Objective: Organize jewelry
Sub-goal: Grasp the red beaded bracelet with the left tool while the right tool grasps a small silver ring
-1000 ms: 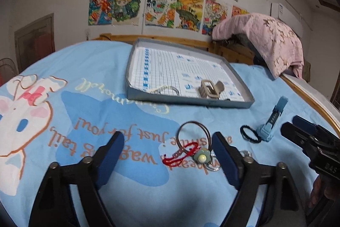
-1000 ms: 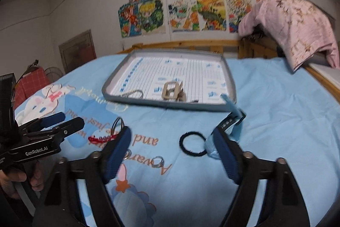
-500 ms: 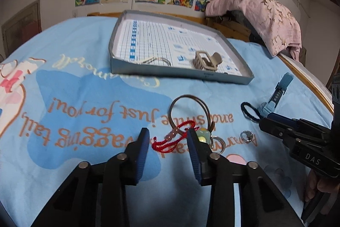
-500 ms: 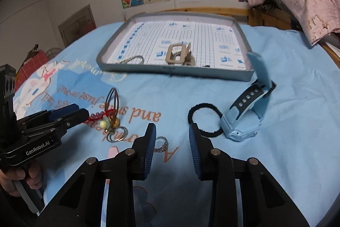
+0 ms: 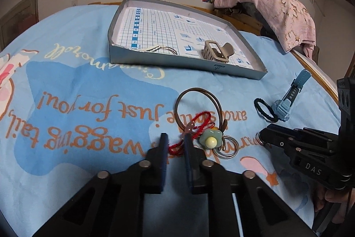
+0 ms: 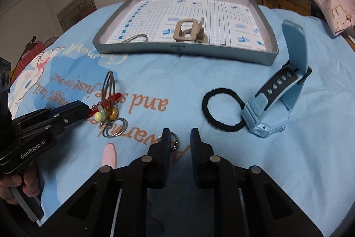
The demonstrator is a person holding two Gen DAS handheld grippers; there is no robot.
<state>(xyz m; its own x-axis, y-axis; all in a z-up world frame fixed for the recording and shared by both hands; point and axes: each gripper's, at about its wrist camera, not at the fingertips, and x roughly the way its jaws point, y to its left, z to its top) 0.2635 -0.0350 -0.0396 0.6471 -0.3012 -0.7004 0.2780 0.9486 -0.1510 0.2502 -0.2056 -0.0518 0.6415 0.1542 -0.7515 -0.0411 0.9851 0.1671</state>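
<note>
A red string bracelet (image 5: 195,126) lies tangled with a brown bangle (image 5: 198,103), a green flower charm (image 5: 210,139) and silver rings (image 5: 227,148) on the blue sheet. My left gripper (image 5: 175,141) has its jaws narrowed around the red string's near end, with a small gap still showing. In the right wrist view it sits at the left (image 6: 82,107). My right gripper (image 6: 179,137) is narrowed, with a small silver ring on a chain (image 6: 175,141) by its left finger. A grey tray (image 5: 177,61) holds a hair claw (image 5: 216,51) and a ring (image 5: 166,49).
A black hair tie (image 6: 221,107) and a light blue watch (image 6: 277,101) lie to the right of the right gripper. A pink cloth (image 5: 277,10) drapes over furniture at the back right. Posters hang on the wall behind the tray.
Both grippers narrowed from wide open and moved down and forward. The left one now straddles the red string; the right one has come down at the small ring.
</note>
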